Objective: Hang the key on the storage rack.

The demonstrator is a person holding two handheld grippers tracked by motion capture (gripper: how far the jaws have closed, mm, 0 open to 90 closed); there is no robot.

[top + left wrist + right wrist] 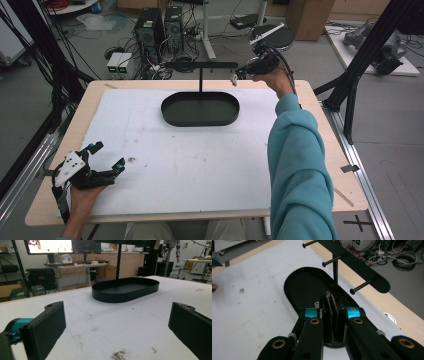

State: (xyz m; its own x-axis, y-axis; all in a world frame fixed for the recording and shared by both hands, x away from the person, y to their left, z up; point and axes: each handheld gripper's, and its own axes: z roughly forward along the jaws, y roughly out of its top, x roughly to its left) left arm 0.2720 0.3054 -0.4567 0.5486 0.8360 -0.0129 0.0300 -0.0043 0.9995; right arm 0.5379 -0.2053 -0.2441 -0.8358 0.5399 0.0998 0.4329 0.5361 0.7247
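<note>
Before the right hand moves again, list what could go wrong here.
1. The right gripper pinches a small item, too small to identify, at the very tips of its jaws. If it slips, it may fall past the rim of the black tray.
2. The stand's pegs sit close ahead, so the jaws could knock the crossbar.

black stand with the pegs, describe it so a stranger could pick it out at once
On the white mat, look at the far middle for the black oval tray. A thin post rises from its far edge to a flat crossbar with three short pegs: the table's one upright thing.
</note>
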